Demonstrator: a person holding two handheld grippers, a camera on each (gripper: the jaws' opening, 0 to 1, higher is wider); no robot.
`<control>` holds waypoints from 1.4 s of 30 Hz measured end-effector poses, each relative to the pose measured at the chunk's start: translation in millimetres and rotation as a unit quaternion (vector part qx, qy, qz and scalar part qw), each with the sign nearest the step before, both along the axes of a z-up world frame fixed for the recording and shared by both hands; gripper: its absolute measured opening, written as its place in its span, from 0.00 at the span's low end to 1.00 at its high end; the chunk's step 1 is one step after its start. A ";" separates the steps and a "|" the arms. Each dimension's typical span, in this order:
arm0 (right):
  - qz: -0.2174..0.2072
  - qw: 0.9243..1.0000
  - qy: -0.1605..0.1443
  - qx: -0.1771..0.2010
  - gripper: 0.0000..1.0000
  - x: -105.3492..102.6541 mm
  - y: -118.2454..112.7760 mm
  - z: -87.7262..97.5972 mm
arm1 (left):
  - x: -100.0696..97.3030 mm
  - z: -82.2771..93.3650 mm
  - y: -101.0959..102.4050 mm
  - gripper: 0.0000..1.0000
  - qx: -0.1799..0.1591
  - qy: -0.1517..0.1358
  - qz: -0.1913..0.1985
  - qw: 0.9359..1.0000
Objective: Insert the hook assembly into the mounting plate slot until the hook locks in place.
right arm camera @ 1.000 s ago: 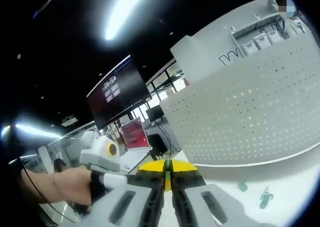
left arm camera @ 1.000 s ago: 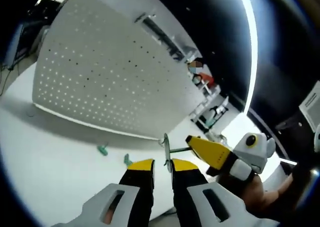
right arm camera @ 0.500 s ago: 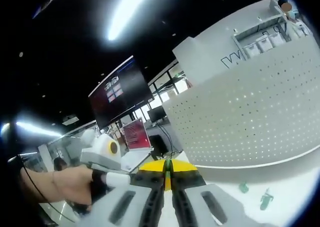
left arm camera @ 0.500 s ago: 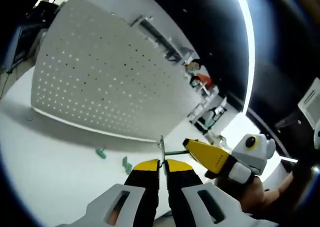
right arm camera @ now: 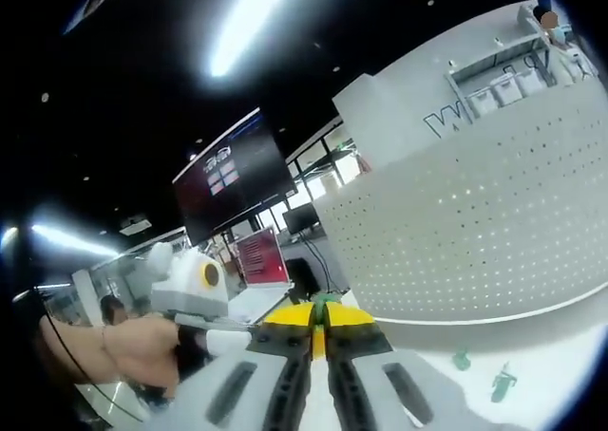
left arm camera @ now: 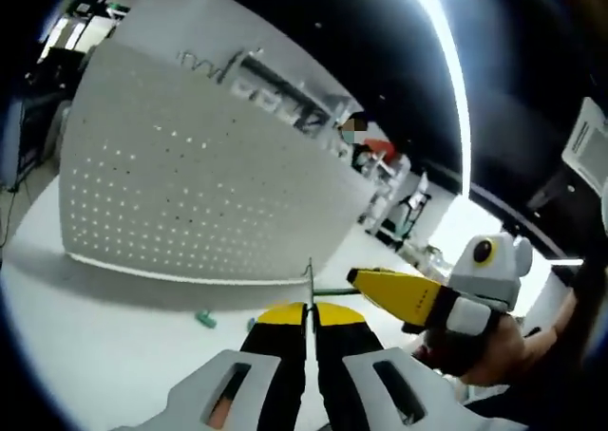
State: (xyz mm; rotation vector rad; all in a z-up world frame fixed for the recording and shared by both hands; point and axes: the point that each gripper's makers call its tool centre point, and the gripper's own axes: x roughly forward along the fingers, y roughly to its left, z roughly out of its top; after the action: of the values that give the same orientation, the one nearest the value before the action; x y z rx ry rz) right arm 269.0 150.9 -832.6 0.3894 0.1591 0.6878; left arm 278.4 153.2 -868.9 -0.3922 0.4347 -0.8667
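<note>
Closing since a second ago, the left gripper (left arm camera: 311,313) now pinches the thin plate (left arm camera: 310,281) above the table (left arm camera: 114,346), while the right gripper (right arm camera: 319,318), clamped on the green hook (left arm camera: 332,290), could twist it off line and jam short of locking

The hook assembly (left arm camera: 311,289) is mostly hidden between the closed jaws of the left gripper (left arm camera: 310,309); only a thin metal edge and a green stub show. In the right gripper view, the part pinched in the right gripper (right arm camera: 317,319) is too small to identify. The two green pieces (right arm camera: 483,374) on the white table (right arm camera: 560,355) are too small to make out. The pegboard (left arm camera: 180,184) is cut off at the left edge.
</note>
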 end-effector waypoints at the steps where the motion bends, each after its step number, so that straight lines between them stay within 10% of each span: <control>1: 0.001 1.000 0.002 -0.002 0.02 0.1 0.0 0.1 | 1.1 1.8 0.7 0.01 0.005 -0.009 0.002 1.000; 9: 0.016 0.999 0.031 0.025 0.07 -0.3 -1.5 -3.2 | 6.6 9.1 8.7 0.01 0.106 -0.098 0.003 0.989; 23: 0.021 0.997 0.049 0.050 0.05 6.5 8.0 -2.4 | 4.5 17.4 3.6 0.01 0.144 -0.172 0.005 0.975; 42: 0.017 0.994 0.061 0.088 0.01 6.4 9.2 2.9 | 7.6 25.0 7.7 0.01 0.140 -0.187 0.025 0.972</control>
State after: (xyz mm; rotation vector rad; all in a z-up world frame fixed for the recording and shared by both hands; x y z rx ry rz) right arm 275.4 160.1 -829.7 0.5996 0.2229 0.7139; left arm 286.0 160.9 -843.9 0.0233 0.1919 -0.7959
